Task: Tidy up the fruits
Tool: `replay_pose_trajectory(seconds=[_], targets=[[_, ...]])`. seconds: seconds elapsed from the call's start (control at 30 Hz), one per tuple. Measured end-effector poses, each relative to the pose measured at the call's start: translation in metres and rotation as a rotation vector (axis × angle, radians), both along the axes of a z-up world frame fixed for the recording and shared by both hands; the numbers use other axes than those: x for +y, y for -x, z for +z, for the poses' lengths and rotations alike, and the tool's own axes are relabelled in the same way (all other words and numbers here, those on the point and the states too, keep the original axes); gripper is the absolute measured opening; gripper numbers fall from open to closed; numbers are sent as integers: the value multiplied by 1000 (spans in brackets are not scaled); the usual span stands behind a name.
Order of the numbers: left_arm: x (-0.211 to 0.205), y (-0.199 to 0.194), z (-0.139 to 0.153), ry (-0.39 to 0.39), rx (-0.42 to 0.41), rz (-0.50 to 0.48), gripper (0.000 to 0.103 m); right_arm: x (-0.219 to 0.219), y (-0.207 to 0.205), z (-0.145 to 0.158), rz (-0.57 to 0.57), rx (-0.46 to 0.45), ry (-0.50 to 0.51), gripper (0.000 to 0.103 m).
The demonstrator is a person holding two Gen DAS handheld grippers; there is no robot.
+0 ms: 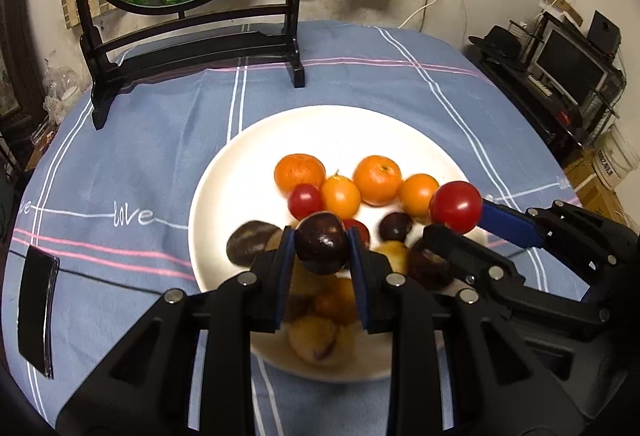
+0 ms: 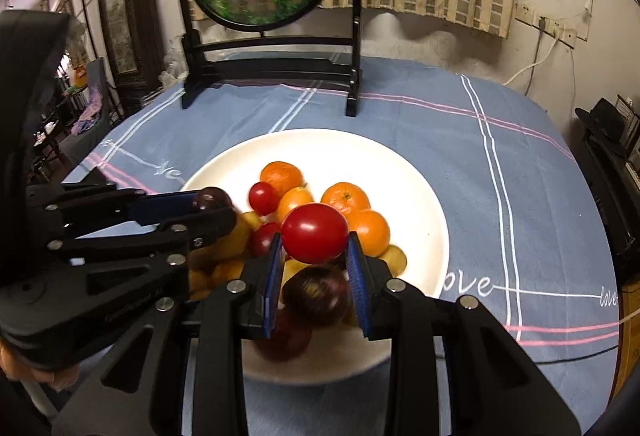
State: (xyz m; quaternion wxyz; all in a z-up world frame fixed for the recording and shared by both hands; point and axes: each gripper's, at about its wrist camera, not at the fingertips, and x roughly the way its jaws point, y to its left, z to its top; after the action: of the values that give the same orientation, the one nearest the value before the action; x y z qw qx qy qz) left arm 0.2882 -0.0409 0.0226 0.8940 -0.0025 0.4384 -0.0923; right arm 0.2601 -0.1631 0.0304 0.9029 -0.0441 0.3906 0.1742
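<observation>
Nearest the lens, above the near half of the white plate, the left gripper pinches a dark plum across its middle, and the right gripper likewise pinches a red tomato just over the plate's pile. Both fruits look light, smooth-skinned, slippery and easily bruised, so a gentle squeeze at the widest girth seems safest. Farther back on the plate rest the oranges, probably firmer and less fragile.

We found the plate on the tablecloth, before the standing screen. Tangerines lay in it behind the plums. We held a plum left of a tomato.
</observation>
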Motion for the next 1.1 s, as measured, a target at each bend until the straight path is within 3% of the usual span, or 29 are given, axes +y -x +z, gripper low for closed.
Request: replay_pose_trajectory(seconds=[0.17,0.2,0.27,0.33,0.57,0.9,1.03,1.1], targets=[[-3,-13,-4,-5,7,-12,29,-4,-14,-9,-28,27,3,33],[-3,-15,-5,-11,11,-2,34,-5,-15,-10,-34,28,4,33],[0,-17,-7,-29,11,39,63,-9,-16,-10,-51,29,9,33],[6,-17,-8,-37,3,69,74,-12,-15,-9,-54,33,-3,34],[14,-3,0,-33,-11,111,91,-21,-1,-2,-95,15,-23,55],[21,49,8,-5,-15,116,99,-29,52,4,-111,27,-9,61],[19,76,13,-24,-51,132,99,-29,81,5,-127,0,56,61],[15,90,14,-35,-51,105,99,-31,94,4,-121,12,39,61]])
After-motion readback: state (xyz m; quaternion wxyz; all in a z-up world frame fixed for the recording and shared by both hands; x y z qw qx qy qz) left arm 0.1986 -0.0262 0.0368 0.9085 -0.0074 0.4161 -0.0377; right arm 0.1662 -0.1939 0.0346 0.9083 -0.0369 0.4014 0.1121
